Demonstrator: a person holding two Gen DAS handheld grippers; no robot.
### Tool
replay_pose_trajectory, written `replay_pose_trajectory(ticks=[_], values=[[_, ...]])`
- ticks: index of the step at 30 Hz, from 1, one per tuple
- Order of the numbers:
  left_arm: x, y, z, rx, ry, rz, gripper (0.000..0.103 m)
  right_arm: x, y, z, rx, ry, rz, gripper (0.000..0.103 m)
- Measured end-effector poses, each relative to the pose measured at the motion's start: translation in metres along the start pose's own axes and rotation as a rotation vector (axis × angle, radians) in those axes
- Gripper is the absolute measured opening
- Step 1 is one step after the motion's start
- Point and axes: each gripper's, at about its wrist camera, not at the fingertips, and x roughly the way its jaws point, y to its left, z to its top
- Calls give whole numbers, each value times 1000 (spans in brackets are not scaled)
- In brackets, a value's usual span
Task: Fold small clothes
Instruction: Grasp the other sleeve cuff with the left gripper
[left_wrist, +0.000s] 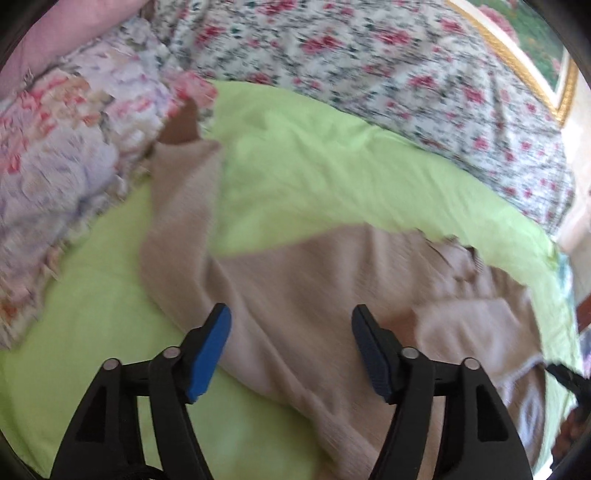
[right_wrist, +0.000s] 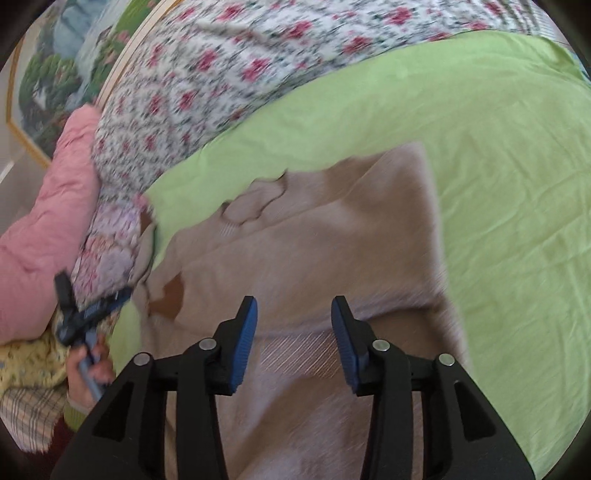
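Both your grippers hang above the beige knit sweater (right_wrist: 314, 236) with nothing in them. The left gripper (left_wrist: 291, 343) has its jaws spread wide, and only cloth shows far below the gap, no pad touching it. The right gripper (right_wrist: 293, 339) stands with its jaws parted, less widely, and again the blue pads (right_wrist: 243, 339) press on nothing. That reads as a release: the garment lies where you want it, and you're clear of it so it won't drag.

The sweater sits on the lime-green sheet (right_wrist: 509, 192), spread across the middle of the bed. In the left wrist view one sleeve (left_wrist: 184, 206) runs away from the body towards the pale floral pillow (left_wrist: 62, 155), unfolded. A darker brown patch (right_wrist: 170, 301) shows at the edge near the neck side. In the right wrist view a flap of the body lies turned over, giving a straight clean edge on the right, and a scalloped collar (right_wrist: 258, 203) shows near the top.

Judging by that, you're partway through: one side looks folded in, the long sleeve not yet. The flowered quilt (left_wrist: 369, 55) is bunched behind, well clear of your working patch.
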Motion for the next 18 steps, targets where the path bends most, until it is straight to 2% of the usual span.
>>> replay_pose_trajectory(ticks=[2, 5, 9, 12, 15, 16, 17, 18], values=[[10, 7, 17, -7, 9, 36, 78, 3, 4, -5, -7, 20, 12, 44], [27, 12, 41, 12, 12, 96, 81, 7, 10, -13, -11, 46, 27, 44], [64, 16, 75, 46, 40, 189, 81, 10, 11, -21, -1, 62, 43, 44], [100, 19, 99, 92, 76, 311, 81, 13, 10, -23, 2, 77, 44, 44], [130, 29, 114, 92, 114, 384, 80, 16, 8, -24, 10, 91, 39, 44], [138, 33, 117, 84, 126, 388, 77, 16, 5, -24, 12, 96, 36, 44], [145, 38, 118, 71, 141, 375, 61, 17, 3, -24, 15, 99, 32, 44], [151, 43, 118, 51, 157, 349, 35, 18, -2, -23, 20, 102, 23, 44]])
